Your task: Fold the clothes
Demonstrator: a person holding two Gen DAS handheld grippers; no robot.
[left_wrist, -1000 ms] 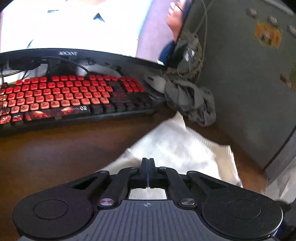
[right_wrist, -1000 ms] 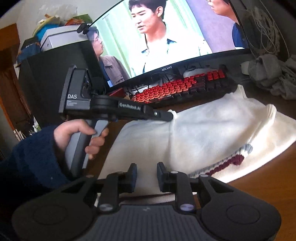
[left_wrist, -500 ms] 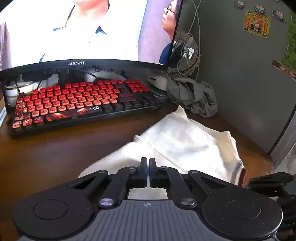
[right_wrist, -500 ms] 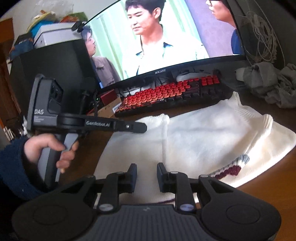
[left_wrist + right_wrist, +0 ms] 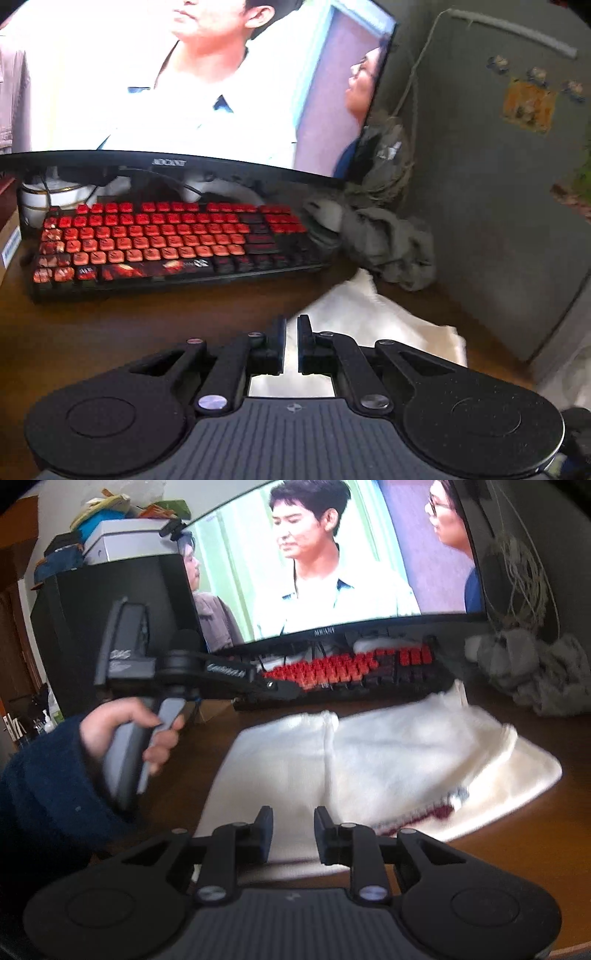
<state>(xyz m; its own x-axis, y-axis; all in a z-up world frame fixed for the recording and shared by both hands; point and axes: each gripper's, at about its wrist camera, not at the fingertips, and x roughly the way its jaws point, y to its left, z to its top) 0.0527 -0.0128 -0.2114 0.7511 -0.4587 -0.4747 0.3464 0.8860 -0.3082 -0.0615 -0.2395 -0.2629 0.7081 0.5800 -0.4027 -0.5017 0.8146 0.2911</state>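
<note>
A cream knit garment (image 5: 388,746) with a dark red and grey striped hem lies flat on the brown desk (image 5: 517,849), its left part folded over the middle. In the left wrist view only its far corner (image 5: 369,321) shows past the fingers. My left gripper (image 5: 291,325) is open by a narrow gap with nothing pinched. The right wrist view shows the left gripper (image 5: 291,692) held by a hand in a dark blue sleeve, raised above the garment's left edge. My right gripper (image 5: 293,823) is open and empty over the garment's near edge.
A keyboard (image 5: 166,243) with red keys lies behind the garment, under a wide monitor (image 5: 184,74). A crumpled grey cloth heap (image 5: 388,243) sits at the back right against a grey wall (image 5: 498,184). A black tower (image 5: 92,627) stands at the left.
My left gripper was shut on the garment's left fold, carried it over the middle, then parted its jaws, let go and lifted away. The right gripper stayed open and barely moved.
</note>
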